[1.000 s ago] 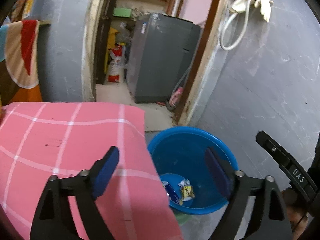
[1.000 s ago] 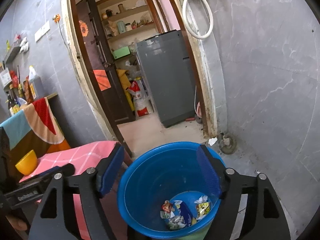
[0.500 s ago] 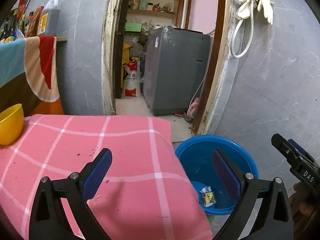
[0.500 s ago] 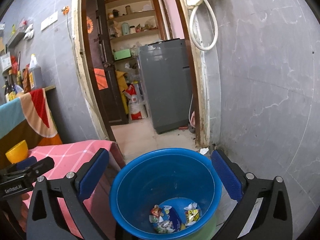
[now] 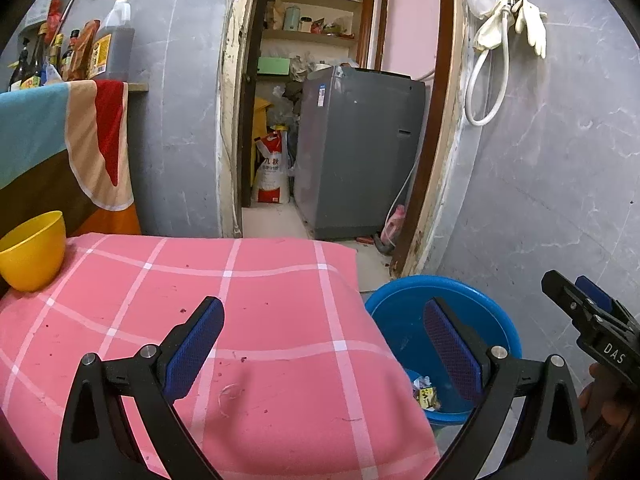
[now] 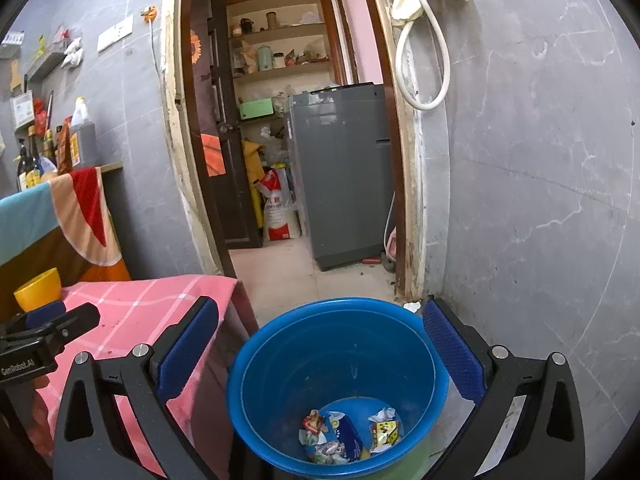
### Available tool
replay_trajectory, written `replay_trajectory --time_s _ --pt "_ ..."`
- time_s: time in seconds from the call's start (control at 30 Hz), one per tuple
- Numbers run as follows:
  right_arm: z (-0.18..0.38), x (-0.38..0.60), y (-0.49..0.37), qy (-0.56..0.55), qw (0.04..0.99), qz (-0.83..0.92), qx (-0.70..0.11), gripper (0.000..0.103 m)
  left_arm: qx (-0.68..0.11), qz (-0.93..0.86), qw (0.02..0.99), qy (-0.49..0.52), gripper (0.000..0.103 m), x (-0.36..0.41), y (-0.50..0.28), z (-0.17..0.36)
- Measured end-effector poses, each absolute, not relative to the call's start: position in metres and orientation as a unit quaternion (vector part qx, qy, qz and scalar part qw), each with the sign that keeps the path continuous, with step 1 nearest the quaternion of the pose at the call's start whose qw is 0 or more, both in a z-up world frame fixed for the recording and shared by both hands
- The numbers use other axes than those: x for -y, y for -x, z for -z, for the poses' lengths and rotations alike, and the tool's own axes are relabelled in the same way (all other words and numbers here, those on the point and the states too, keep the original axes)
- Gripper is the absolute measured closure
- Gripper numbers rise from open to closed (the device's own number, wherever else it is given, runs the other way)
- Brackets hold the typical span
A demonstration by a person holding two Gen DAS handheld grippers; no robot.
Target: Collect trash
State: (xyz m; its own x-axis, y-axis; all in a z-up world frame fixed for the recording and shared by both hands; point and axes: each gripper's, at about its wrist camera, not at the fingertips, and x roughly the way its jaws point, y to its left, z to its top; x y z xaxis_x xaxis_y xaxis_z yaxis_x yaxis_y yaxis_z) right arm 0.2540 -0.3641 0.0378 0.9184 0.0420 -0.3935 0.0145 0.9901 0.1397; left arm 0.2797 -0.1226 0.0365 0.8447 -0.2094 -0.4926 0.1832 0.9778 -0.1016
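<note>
A blue bucket (image 6: pixel 336 364) stands on the floor beside the table with the pink checked cloth (image 5: pixel 240 320). Several crumpled wrappers (image 6: pixel 348 436) lie at its bottom. My right gripper (image 6: pixel 320 344) hangs open above the bucket with nothing between its blue pads. My left gripper (image 5: pixel 320 340) is open over the table's right edge, also holding nothing; the bucket (image 5: pixel 404 320) shows past its right finger, with a wrapper (image 5: pixel 426 394) inside. The right gripper (image 5: pixel 592 320) appears at the right edge of the left wrist view, and the left gripper (image 6: pixel 44 328) at the left edge of the right wrist view.
A yellow bowl (image 5: pixel 32 252) sits at the table's far left. Behind it a counter draped with a striped cloth (image 5: pixel 60 140) carries bottles. A doorway leads to a grey washing machine (image 5: pixel 356 152). A grey wall (image 6: pixel 540 200) closes the right side.
My left gripper has swung left and up, from over the bucket to over the table. My right gripper has lifted back a little above the bucket and its jaws have spread wider.
</note>
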Motion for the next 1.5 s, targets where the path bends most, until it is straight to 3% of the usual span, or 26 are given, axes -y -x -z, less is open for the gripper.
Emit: replay_trajectory --time_s 0.77,1.5 --pt "-0.052 0.350 -0.198 -0.059 0.980 -0.009 -0.190 0.000 -0.233 0.114 0.965 0.029 0.005 0.102 -0.223 -0.048" --pt "-0.062 0.322 -0.089 -0.051 0.993 0.004 -0.102 0.000 -0.189 0.102 0.976 0.031 0.002 0.075 -0.121 -0.049"
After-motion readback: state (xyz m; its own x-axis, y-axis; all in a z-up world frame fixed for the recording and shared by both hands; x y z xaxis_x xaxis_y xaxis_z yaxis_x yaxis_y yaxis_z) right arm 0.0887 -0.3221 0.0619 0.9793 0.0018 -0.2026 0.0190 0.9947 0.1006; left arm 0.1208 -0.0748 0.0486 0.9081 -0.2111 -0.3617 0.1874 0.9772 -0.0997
